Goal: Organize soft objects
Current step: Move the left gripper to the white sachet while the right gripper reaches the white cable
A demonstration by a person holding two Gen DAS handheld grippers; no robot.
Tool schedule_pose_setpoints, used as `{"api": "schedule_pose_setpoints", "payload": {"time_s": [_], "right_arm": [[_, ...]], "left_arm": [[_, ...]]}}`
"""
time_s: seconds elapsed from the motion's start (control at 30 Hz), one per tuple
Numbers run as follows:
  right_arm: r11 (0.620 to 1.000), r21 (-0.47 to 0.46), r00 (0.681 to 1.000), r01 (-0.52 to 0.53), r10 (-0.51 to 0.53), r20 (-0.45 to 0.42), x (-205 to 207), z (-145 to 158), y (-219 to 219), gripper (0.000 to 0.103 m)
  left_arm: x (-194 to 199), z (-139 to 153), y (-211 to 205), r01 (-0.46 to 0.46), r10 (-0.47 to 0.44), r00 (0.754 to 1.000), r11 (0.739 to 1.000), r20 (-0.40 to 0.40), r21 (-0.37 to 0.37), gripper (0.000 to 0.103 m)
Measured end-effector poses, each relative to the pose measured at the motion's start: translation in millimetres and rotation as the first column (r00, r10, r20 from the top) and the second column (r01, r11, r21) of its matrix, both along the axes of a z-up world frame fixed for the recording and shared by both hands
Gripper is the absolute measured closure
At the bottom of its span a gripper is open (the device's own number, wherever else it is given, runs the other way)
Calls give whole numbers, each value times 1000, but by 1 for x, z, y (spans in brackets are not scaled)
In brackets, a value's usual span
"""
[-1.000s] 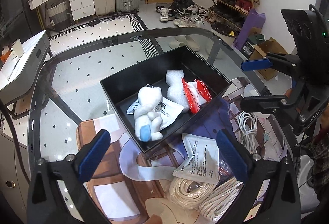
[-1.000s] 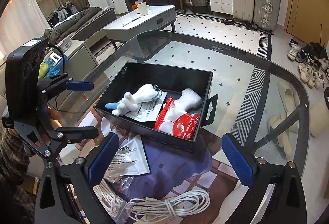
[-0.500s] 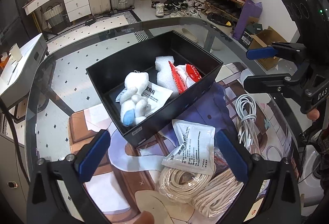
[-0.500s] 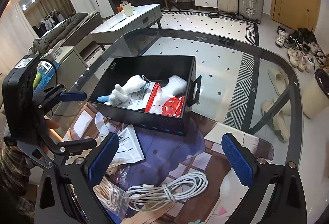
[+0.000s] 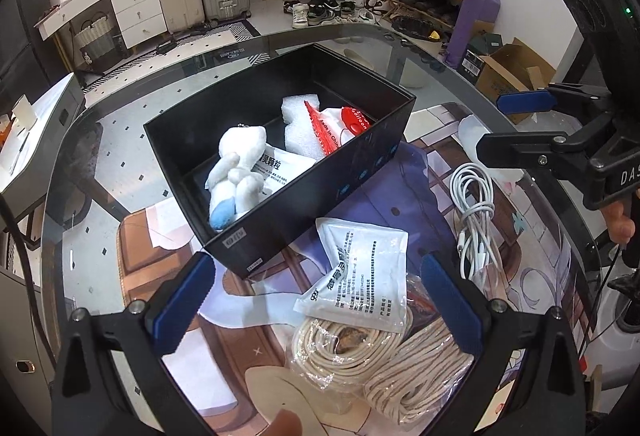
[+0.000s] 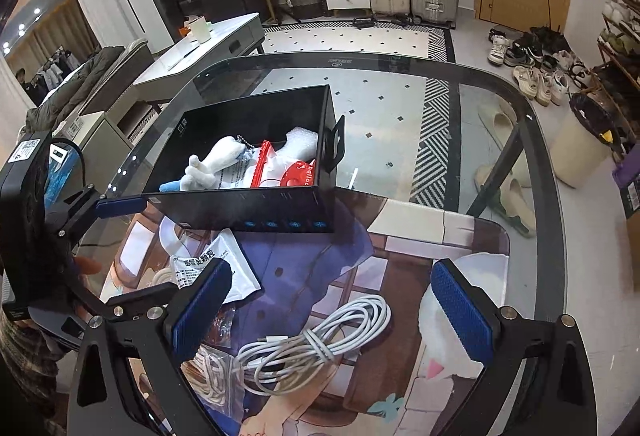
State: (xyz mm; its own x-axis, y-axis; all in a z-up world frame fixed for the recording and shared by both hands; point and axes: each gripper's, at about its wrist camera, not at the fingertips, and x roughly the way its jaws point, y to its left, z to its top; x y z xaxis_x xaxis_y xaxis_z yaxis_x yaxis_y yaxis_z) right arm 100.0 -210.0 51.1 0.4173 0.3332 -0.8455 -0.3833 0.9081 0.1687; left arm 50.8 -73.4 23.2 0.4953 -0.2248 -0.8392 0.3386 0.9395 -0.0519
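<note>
A black open box (image 5: 304, 204) (image 6: 240, 210) stands on the glass table and holds a white plush toy (image 5: 238, 172) (image 6: 212, 164), white foam (image 5: 298, 124), a red and white balloon packet (image 5: 340, 126) (image 6: 288, 172) and a white sachet. In front of it lie a white printed sachet (image 5: 360, 276) (image 6: 224, 268), beige rope coils (image 5: 384, 368) and a white cable bundle (image 5: 474, 212) (image 6: 316, 340). My left gripper (image 5: 320, 300) is open and empty above the sachet. My right gripper (image 6: 332, 312) is open and empty above the cable.
A printed mat (image 5: 256, 336) (image 6: 360, 276) covers the near part of the glass table (image 5: 120, 140) (image 6: 400, 108). A side table, suitcases, shoes, a shoe rack and a cardboard box stand on the floor around it.
Both grippers have drawn back from the box toward the near table edge. More of the sachet, rope and cable shows now. Both stay open and empty.
</note>
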Motion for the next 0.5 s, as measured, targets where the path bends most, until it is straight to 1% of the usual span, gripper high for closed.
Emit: {"api": "schedule_pose_setpoints", "payload": {"time_s": [0.23, 0.4, 0.5], "right_arm": [[998, -13, 998, 56, -56, -20, 0, -7, -2, 1], [996, -20, 995, 89, -90, -36, -1, -12, -4, 1], [995, -6, 993, 104, -104, -59, -1, -13, -5, 1]], "left_arm": [[-10, 4, -3, 16, -16, 1000, 1000, 4, -7, 0], [-14, 2, -6, 30, -30, 1000, 999, -4, -19, 0], [-15, -2, -10, 44, -45, 999, 999, -12, -24, 0]]}}
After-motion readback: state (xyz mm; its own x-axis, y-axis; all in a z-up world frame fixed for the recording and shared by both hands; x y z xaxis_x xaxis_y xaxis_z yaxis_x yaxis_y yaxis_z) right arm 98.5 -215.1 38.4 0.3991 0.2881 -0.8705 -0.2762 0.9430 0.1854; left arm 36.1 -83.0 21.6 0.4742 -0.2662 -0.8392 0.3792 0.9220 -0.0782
